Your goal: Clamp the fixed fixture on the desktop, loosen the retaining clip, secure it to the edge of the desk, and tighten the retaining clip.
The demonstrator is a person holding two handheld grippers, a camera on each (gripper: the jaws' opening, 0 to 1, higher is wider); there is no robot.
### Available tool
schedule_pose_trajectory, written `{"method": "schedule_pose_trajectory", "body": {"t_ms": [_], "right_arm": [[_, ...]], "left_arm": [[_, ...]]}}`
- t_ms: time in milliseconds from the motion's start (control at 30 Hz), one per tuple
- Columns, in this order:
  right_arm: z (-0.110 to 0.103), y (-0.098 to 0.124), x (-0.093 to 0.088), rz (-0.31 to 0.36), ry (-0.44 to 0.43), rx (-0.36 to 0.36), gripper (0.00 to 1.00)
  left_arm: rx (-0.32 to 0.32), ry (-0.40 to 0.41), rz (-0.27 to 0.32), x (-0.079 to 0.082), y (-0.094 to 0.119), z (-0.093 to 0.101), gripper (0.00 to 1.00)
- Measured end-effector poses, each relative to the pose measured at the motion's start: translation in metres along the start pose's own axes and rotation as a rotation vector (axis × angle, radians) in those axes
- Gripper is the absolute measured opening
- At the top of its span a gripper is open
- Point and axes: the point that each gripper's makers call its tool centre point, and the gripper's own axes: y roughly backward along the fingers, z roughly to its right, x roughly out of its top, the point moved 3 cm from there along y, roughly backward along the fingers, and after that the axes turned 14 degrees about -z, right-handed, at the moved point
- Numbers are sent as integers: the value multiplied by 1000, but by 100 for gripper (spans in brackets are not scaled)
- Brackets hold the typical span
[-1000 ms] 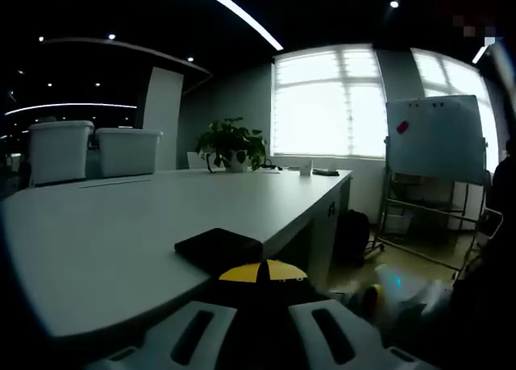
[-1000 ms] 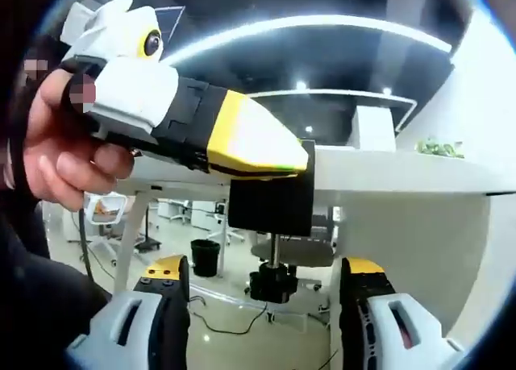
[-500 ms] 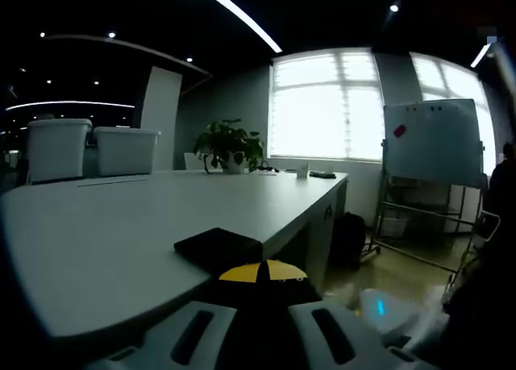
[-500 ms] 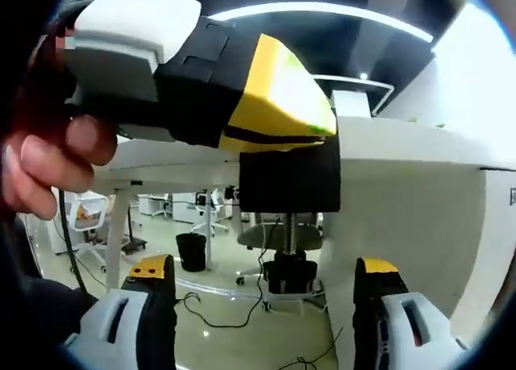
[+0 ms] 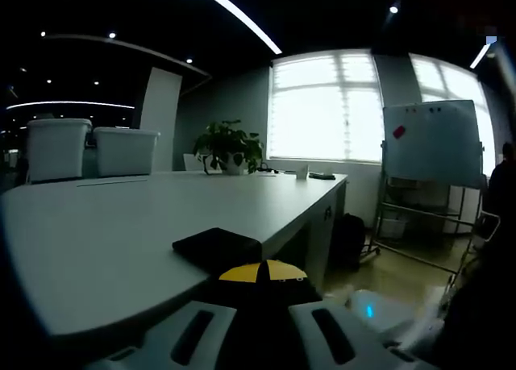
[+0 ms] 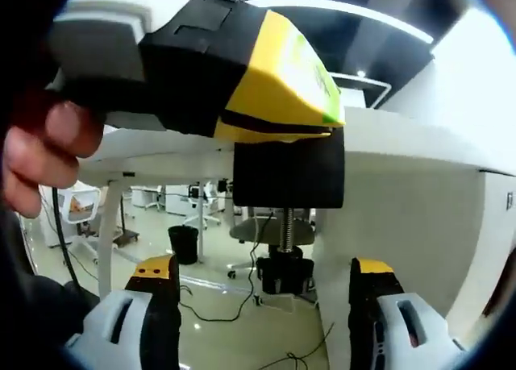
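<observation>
In the left gripper view, the left gripper (image 5: 260, 293) has its yellow-tipped jaws pressed together on the black clamp fixture (image 5: 218, 247), whose flat, matte top plate lies on the near edge of the smooth white desk (image 5: 113, 225). Far across the desk from the fixture stand two white plastic storage bins (image 5: 90, 149), boxy with lipped lids. At the desk's far end sits a leafy potted plant (image 5: 230, 144). Beyond the desk's corner a whiteboard (image 5: 434, 143) on a metal-legged stand stands before the bright windows (image 5: 326, 104).

In the right gripper view, the right gripper (image 6: 262, 338) looks at the same fixture from below the desk edge. Its white jaws, capped in black and yellow, stand wide apart with nothing between them. The left gripper (image 6: 242, 88), a wedge of black and yellow held by a hand (image 6: 40, 148), grips the fixture's black block (image 6: 288, 170) against the desk edge (image 6: 403, 140). A threaded metal screw (image 6: 286, 231) drops from the block to a knurled black retaining knob (image 6: 284, 273), which hangs between the right gripper's jaws but apart from both.
</observation>
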Motion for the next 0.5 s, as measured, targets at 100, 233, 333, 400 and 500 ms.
{"method": "schedule_pose_trajectory", "body": {"t_ms": [100,233,333,400,500], "right_arm": [[5,1,3,10,11,-21,71],[8,1,7,15,21,-33,66],[10,1,8,10,86,-63,49],[11,2,8,14,98,-68,37],[11,1,5,-1,100,-61,33]], "left_arm": [[0,-2,-1,0,-1,0,1],[2,-9,-2,0,0,0,1],[10,-14,-4,-1,1,0,1],[15,-17,-6,-2,2,1,1],[18,-15,-4,-2,3,1,1]]}}
